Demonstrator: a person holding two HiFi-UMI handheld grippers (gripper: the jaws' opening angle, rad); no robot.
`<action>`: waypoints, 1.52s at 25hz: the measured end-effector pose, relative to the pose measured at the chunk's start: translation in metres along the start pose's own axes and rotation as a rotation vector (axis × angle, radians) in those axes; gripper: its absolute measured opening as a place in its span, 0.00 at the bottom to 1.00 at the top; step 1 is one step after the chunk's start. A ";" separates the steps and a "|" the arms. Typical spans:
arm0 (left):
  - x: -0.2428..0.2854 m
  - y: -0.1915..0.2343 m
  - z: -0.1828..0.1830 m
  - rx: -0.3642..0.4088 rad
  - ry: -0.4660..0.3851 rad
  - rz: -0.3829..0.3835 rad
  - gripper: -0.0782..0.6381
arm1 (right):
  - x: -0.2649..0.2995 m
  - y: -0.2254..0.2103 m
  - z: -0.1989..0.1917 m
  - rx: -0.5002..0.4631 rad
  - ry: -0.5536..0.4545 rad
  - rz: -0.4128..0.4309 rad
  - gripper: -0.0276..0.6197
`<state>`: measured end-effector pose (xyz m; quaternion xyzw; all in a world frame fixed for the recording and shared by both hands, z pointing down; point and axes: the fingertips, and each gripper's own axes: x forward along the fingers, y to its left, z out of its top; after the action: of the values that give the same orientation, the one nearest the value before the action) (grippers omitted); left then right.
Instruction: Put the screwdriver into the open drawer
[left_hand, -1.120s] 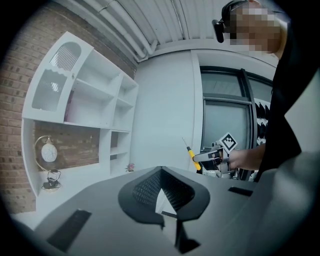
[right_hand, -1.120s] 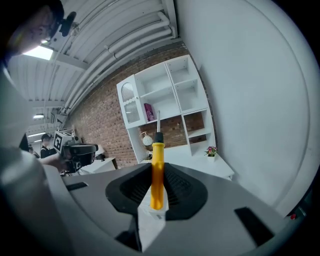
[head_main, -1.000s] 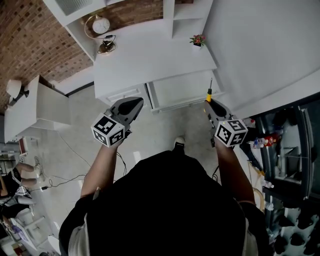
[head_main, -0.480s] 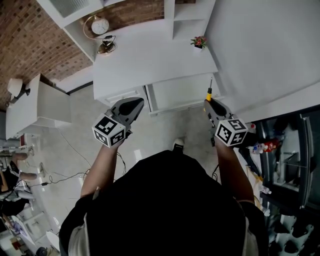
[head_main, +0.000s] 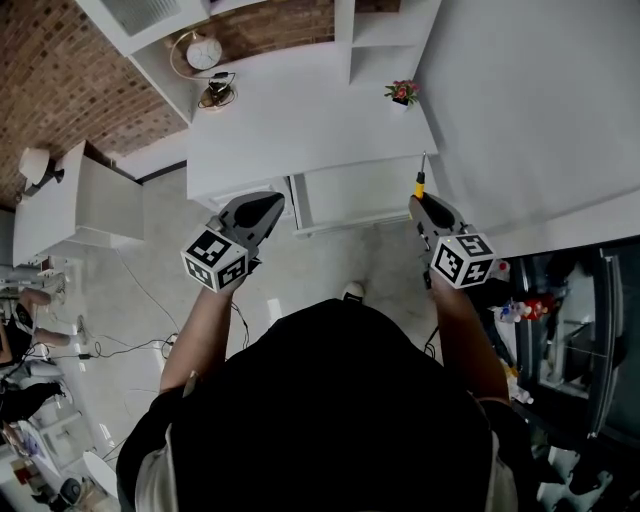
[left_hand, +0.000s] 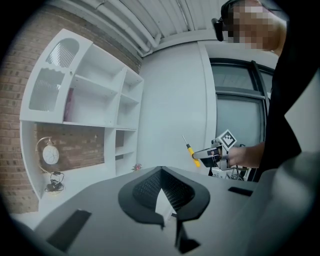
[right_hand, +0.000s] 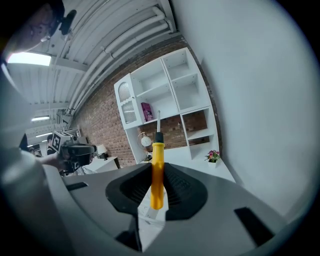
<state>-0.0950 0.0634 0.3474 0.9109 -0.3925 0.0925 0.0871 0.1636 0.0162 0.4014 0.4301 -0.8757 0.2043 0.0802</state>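
White desk (head_main: 300, 110) sits against a brick wall, with the open drawer (head_main: 345, 195) below its right half. Head view: right gripper (head_main: 418, 204) clamps the screwdriver (head_main: 420, 182), shaft pointing far, lined up with the drawer's right end. Left gripper (head_main: 268, 206) is near the drawer's left corner. Left gripper view: jaws closed, nothing between. Right gripper view: yellow handle pinched upright between the pads. Pickup looks done; lowering and release are left. Drawer interior is hard to read, and neither gripper view shows it.

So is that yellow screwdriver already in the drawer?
No, the screwdriver is clamped in the right gripper, not resting in the open drawer.
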 end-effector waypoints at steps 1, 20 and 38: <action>0.003 0.000 0.001 0.000 -0.001 0.004 0.13 | 0.002 -0.003 0.002 -0.002 0.001 0.005 0.17; 0.032 0.006 0.005 -0.023 0.013 0.094 0.13 | 0.027 -0.034 0.007 -0.008 0.037 0.092 0.17; 0.056 0.000 0.019 -0.057 -0.037 0.134 0.13 | 0.030 -0.067 0.017 -0.028 0.037 0.122 0.17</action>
<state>-0.0546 0.0198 0.3421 0.8814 -0.4564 0.0701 0.0995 0.1985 -0.0490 0.4143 0.3710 -0.9014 0.2046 0.0899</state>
